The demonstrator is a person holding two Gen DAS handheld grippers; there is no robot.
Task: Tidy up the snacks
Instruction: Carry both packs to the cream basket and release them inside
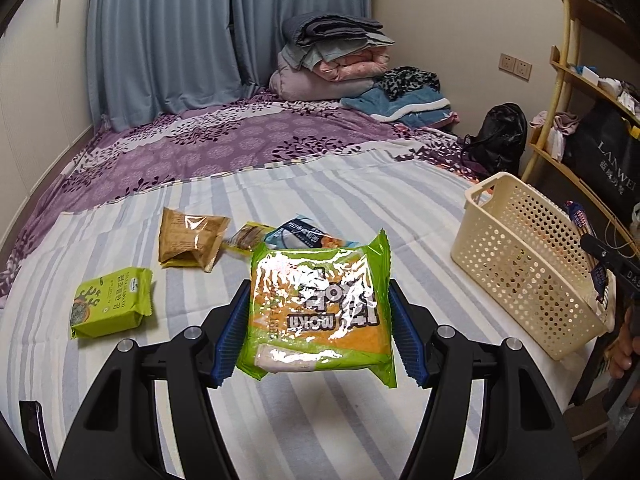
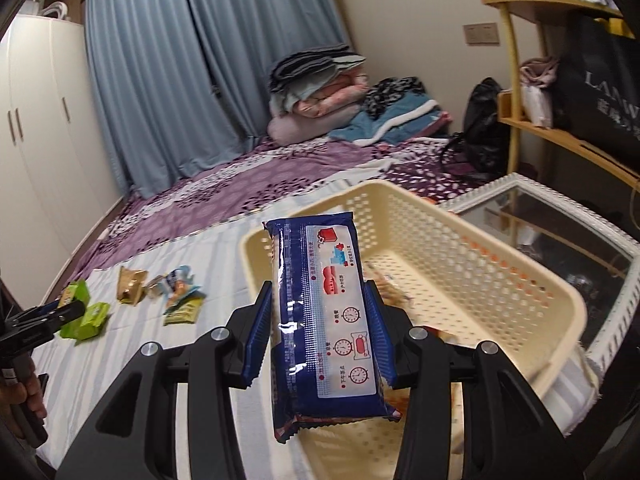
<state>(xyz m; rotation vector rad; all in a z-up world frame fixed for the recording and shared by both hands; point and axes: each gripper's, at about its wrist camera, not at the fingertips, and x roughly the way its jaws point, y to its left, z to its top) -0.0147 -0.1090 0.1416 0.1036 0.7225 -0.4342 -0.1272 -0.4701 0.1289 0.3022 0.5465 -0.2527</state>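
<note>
- The green and orange square plastic noodle packet [image 1: 320, 308] sits clamped between the blue ribbed pads of the left hand-held gripper [image 1: 318, 330], lifted clear of the bed; its printed face is turned up toward the camera, and the pads press its two side edges.
- Ahead and to the left of that hand-held gripper, four more snacks lie on the grey-and-white striped sheet [image 1: 280, 412]: a small lime-green seaweed packet [image 1: 112, 304] nearest, a crumpled brown foil pouch [image 1: 188, 242] farther off, then a small yellow wrapper [image 1: 244, 238] and a pale blue packet [image 1: 298, 234] just beyond the held packet's top edge.
- To the right of the left hand-held gripper stands the cream perforated plastic basket [image 1: 524, 264], resting on the striped sheet, well apart from the loose snacks.
- The long dark blue foil biscuit packet [image 2: 324, 320] is pinched across its width by the right hand-held gripper [image 2: 320, 334], closed on it; the packet stands lengthwise along the fingers, hanging over the near left corner of the basket [image 2: 480, 264].
- Something orange and crumpled lies in the basket below that packet; too blurred to name.
- Beyond both, the purple floral bedspread [image 1: 224, 140], a pile of folded bedding [image 1: 332, 60] and blue curtains [image 1: 168, 40].
</note>
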